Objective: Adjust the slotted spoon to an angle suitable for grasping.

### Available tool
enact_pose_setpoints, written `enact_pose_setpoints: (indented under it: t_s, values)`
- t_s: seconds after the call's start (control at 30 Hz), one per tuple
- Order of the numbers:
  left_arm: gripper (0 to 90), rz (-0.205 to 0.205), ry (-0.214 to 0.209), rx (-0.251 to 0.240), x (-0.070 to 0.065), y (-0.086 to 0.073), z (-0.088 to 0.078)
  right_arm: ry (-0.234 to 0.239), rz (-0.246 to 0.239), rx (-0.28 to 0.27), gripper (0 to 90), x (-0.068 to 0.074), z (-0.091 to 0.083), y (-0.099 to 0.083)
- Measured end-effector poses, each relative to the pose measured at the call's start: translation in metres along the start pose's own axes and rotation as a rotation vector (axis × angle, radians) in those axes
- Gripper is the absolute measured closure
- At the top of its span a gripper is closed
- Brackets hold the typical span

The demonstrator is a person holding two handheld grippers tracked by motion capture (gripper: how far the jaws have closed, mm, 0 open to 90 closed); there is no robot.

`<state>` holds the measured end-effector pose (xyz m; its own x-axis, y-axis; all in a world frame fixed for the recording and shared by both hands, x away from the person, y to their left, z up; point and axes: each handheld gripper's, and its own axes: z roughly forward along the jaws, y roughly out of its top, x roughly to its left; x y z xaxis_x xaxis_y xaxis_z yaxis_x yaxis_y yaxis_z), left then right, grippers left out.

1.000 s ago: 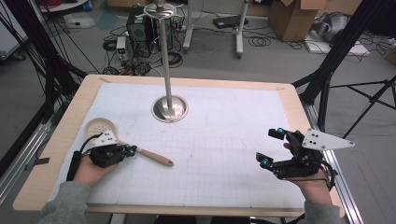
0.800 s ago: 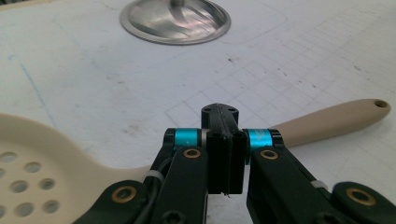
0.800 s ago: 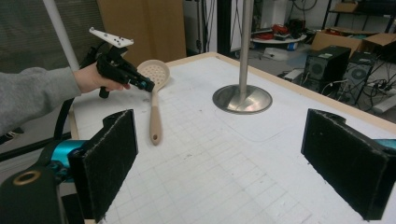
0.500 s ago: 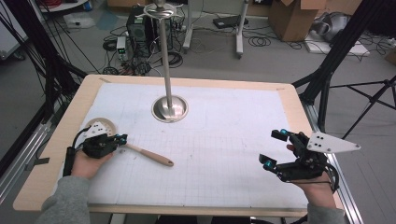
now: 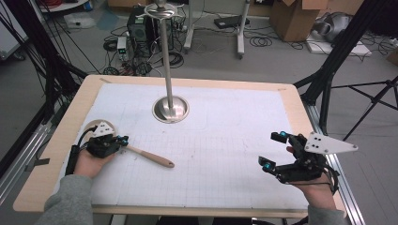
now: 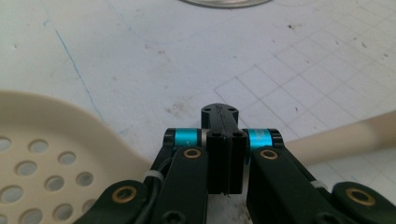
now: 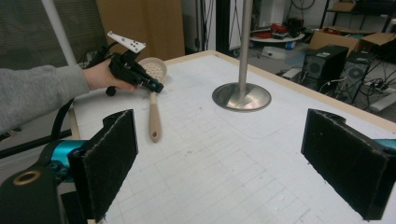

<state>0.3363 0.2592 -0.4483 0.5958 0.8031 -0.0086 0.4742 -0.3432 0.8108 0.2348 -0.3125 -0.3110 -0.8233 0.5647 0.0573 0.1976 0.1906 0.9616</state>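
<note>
A beige slotted spoon [image 5: 150,157] lies on the white mat at the left, with its perforated bowl [image 6: 46,154] toward the table's left edge and its handle [image 6: 336,137] pointing right. My left gripper [image 5: 123,139] hovers over the spoon's neck, its jaws pressed together with nothing between them [image 6: 219,114]. The neck itself is hidden beneath the jaws. My right gripper [image 5: 272,151] rests at the table's right side, wide open and empty [image 7: 233,168]. Its view shows the spoon [image 7: 153,116] and the left gripper [image 7: 156,87] farther off.
A metal pole on a round base [image 5: 171,109] stands at the back middle of the mat [image 5: 225,140]. A wooden rim [image 5: 47,154] frames the table. Tripod legs, cables and boxes crowd the floor beyond.
My left gripper has slid a little toward the spoon's bowl, so its grey plate now covers most of the bowl. The spoon and the right gripper have stayed put.
</note>
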Motion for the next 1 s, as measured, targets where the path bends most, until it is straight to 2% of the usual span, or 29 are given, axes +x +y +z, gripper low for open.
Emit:
enact_pose_setpoints:
  t_s: [0.13, 0.43, 0.6, 0.7, 0.77, 0.8, 0.83, 0.87, 0.9, 0.93, 1.0]
  values:
    - [89.8, 0.013, -0.003, 0.015, -0.003, -0.004, -0.008, 0.014, -0.005, 0.015, 9.7, 0.0, 0.007, -0.001]
    - [89.7, 0.026, 0.005, 0.046, -0.011, -0.016, -0.029, 0.027, -0.007, 0.007, 9.7, -0.001, 0.012, 0.003]
    - [89.7, 0.019, 0.006, 0.049, -0.016, -0.023, -0.04, 0.046, -0.016, 0.0, 9.7, -0.002, 0.021, 0.006]
    - [89.7, 0.001, 0.003, 0.043, -0.016, -0.024, -0.042, 0.058, -0.023, -0.007, 9.7, -0.003, 0.026, 0.008]
    - [89.7, 0.001, -0.014, 0.03, -0.016, -0.024, -0.043, 0.064, -0.02, -0.006, 9.7, -0.003, 0.029, 0.009]
    - [89.7, 0.009, -0.048, -0.024, -0.017, -0.024, -0.047, 0.066, -0.021, -0.001, 9.7, -0.004, 0.03, 0.009]
    - [89.7, 0.009, -0.048, -0.024, -0.017, -0.024, -0.047, 0.068, -0.022, 0.001, 9.7, -0.003, 0.031, 0.009]
    - [89.7, 0.003, -0.074, -0.063, -0.019, -0.022, -0.053, 0.07, -0.027, -0.004, 9.7, -0.004, 0.032, 0.009]
    - [89.7, 0.004, -0.091, -0.08, -0.021, -0.021, -0.056, 0.071, -0.025, -0.002, 9.7, -0.004, 0.032, 0.01]
    - [89.7, 0.004, -0.091, -0.08, -0.021, -0.021, -0.056, 0.072, -0.026, -0.005, 9.7, -0.004, 0.032, 0.01]
    - [89.7, 0.011, -0.125, -0.088, -0.026, -0.022, -0.059, 0.071, -0.024, -0.009, 9.7, -0.005, 0.032, 0.011]
